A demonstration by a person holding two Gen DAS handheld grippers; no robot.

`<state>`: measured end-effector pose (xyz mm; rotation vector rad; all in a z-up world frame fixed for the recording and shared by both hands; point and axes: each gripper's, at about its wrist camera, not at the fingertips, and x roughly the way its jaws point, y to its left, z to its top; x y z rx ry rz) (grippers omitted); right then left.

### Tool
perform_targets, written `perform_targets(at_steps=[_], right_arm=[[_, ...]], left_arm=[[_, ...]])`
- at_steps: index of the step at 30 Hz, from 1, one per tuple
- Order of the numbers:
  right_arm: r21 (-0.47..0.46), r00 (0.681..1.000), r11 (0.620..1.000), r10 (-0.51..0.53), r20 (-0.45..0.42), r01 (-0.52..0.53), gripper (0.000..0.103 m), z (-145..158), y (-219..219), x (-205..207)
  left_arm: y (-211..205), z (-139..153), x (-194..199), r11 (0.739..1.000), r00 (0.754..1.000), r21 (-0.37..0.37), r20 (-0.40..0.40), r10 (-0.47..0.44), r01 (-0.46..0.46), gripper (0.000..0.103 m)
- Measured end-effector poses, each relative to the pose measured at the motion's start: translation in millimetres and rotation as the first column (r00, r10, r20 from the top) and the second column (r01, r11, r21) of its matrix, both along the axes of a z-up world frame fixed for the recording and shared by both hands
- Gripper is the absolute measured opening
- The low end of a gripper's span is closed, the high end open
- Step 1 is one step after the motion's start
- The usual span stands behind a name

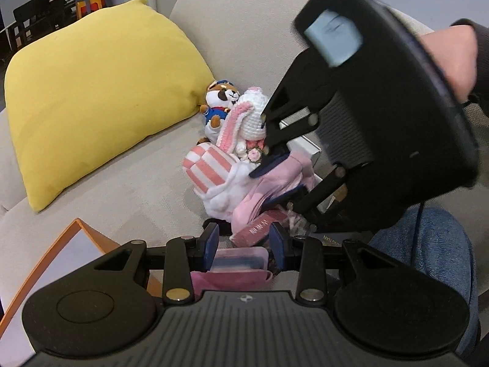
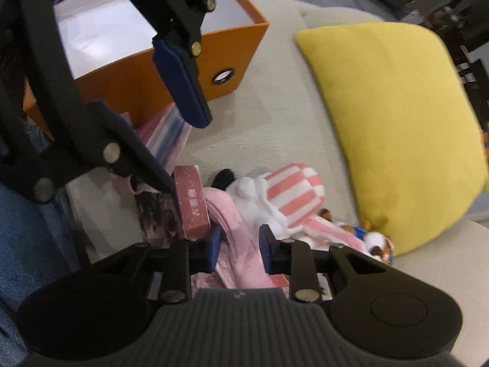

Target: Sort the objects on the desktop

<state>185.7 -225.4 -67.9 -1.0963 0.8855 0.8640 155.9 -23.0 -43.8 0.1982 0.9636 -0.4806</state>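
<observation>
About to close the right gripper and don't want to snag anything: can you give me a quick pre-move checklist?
1. Left gripper holds case: ok.
2. Right gripper astride pink cloth, jaws open: ok.
3. Red box clear of right fingers: cannot tell, very close.
4. Orange box top open: ok.
5. Striped plush clear of cloth: not ok, lies against it.

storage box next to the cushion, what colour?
The storage box is orange outside with a white interior. Shows best in the right wrist view.
</observation>
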Motion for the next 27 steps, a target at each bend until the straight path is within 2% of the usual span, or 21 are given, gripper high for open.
perform_targets(at_steps=[3, 6, 10, 13, 19, 23, 24, 27], right_arm=[[-0.013, 0.999, 1.000, 0.006, -0.033, -0.006, 0.021, -12, 4, 2], [0.012, 1.000, 1.000, 0.005, -0.012, -0.005, 0.016, -4, 2, -3], [0.111, 0.997, 0.991, -0.080, -0.006, 0.080, 0.014, 29, -24, -4], [0.171, 0.993, 0.979, -0.115, 0.023, 0.109, 0.014, 52, -36, -10], [0.287, 0.995, 0.956, -0.074, 0.060, 0.054, 0.013, 101, -42, -34], [0.354, 0.998, 0.935, -0.031, 0.048, 0.012, 0.013, 124, -42, -50], [0.374, 0.999, 0.928, -0.021, 0.041, 0.004, 0.013, 127, -41, -54], [0.385, 0.999, 0.923, -0.015, 0.050, -0.005, 0.013, 131, -37, -61]], left_arm=[[2, -2, 2, 1.000, 1.000, -0.008, -0.008, -0.002, 0.002, 0.042], [3, -4, 1, 1.000, 1.000, -0.010, -0.004, -0.012, 0.012, 0.042], [4, -2, -2, 1.000, 1.000, -0.014, 0.018, -0.013, 0.014, 0.042], [2, 5, -4, 0.999, 0.998, -0.025, 0.052, -0.020, 0.021, 0.047], [-1, 28, -16, 0.998, 0.987, -0.016, 0.153, -0.050, 0.053, 0.050], [5, 42, -32, 0.996, 0.980, -0.031, 0.183, -0.082, 0.089, 0.052], [6, 45, -37, 0.995, 0.977, -0.029, 0.192, -0.088, 0.095, 0.050], [6, 45, -43, 0.996, 0.976, -0.016, 0.202, -0.081, 0.086, 0.032]])
